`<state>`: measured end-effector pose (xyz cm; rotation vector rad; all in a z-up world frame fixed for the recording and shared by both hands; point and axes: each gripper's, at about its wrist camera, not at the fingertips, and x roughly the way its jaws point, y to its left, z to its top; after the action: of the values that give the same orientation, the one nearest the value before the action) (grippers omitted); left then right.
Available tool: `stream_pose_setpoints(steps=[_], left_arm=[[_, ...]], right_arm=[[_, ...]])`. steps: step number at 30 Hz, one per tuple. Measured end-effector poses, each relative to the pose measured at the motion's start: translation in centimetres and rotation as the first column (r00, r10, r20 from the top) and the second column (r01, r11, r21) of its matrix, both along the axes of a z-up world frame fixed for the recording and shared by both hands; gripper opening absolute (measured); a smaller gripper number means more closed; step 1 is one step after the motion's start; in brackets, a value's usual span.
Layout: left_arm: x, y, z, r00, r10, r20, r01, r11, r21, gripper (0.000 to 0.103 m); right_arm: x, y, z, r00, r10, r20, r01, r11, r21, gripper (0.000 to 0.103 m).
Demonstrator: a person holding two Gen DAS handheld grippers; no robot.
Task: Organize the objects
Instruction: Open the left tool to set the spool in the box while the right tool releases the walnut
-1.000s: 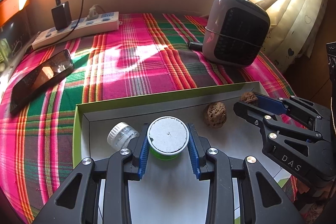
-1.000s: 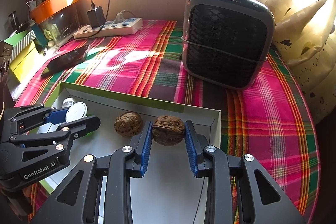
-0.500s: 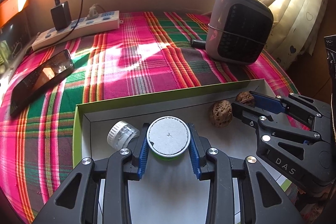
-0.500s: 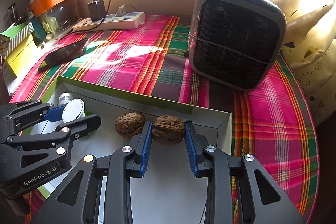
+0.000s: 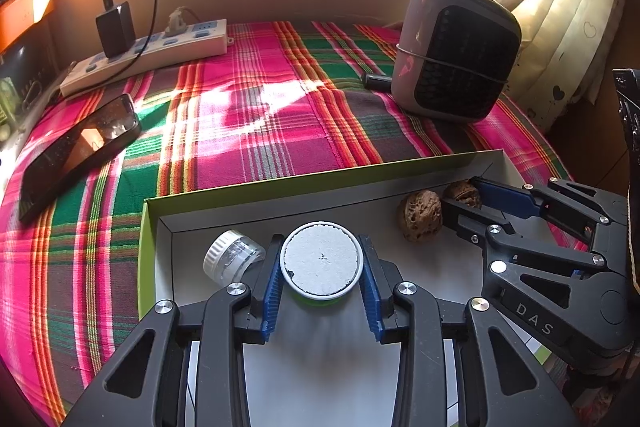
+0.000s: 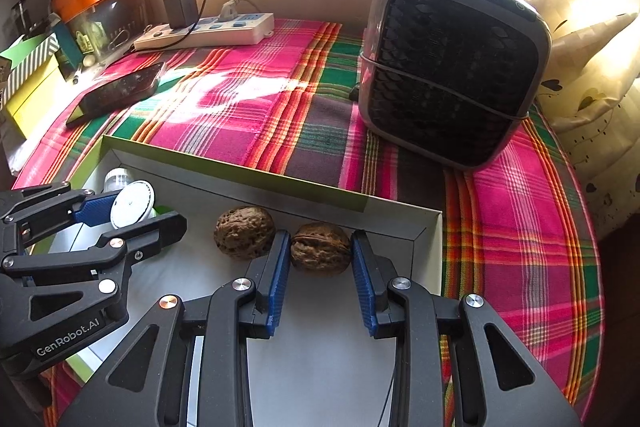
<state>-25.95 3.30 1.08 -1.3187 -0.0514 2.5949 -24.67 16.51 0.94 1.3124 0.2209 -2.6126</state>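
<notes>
A shallow white box with a green rim point(image 5: 256, 187) point(image 6: 240, 169) lies on the plaid cloth. My left gripper point(image 5: 322, 263) is shut on a green container with a white round lid point(image 5: 320, 259) point(image 6: 132, 203), inside the box. A small clear jar with a white cap point(image 5: 232, 257) lies just left of it. My right gripper point(image 6: 320, 253) point(image 5: 466, 197) is shut on a walnut point(image 6: 320, 247) point(image 5: 462, 191) near the box's far right corner. A second walnut point(image 6: 244, 231) point(image 5: 420, 215) sits just left of it, touching the left finger.
A grey fan heater point(image 6: 452, 63) point(image 5: 456, 55) stands beyond the box at the right. A black phone point(image 5: 80, 147) point(image 6: 120, 91) lies at the left. A white power strip with a charger point(image 5: 148, 51) point(image 6: 208, 29) runs along the back wall. Boxes point(image 6: 32, 79) crowd the far left.
Both grippers keep their holds. The views have drawn back slightly toward me, so the heater looks a little farther. The held walnut now sits lower, beside the second walnut.
</notes>
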Motion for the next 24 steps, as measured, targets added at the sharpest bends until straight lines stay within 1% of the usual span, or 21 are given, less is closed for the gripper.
stream_pose_setpoints(steps=[5,7,9,15,18,24], left_arm=[[0.0,0.0,0.0,1.0,-0.006,0.003,0.006,1.0,0.003,0.036],[0.0,0.0,-0.1,1.0,-0.007,0.004,0.007,1.0,0.003,0.037],[0.0,0.1,-0.1,1.0,-0.007,0.005,0.007,1.0,0.004,0.037],[0.2,-0.1,-0.1,1.0,-0.001,0.012,0.001,1.0,0.013,0.039],[0.4,-0.2,0.0,1.0,0.0,0.011,0.0,1.0,0.018,0.039],[1.4,-0.3,0.6,1.0,-0.008,-0.003,0.008,1.0,0.03,0.04]], right_arm=[[0.0,0.0,0.1,1.0,-0.005,0.0,0.005,1.0,0.005,0.032],[0.0,0.0,0.1,1.0,-0.009,0.0,0.009,1.0,0.006,0.035],[0.0,0.0,0.1,1.0,-0.012,0.0,0.012,1.0,0.004,0.041],[0.2,0.1,0.3,1.0,-0.021,-0.009,0.021,1.0,0.002,0.043],[0.5,0.1,0.5,0.999,-0.03,-0.023,0.03,1.0,0.0,0.048],[1.8,0.0,1.5,0.996,-0.048,-0.071,0.05,0.999,0.015,0.048]])
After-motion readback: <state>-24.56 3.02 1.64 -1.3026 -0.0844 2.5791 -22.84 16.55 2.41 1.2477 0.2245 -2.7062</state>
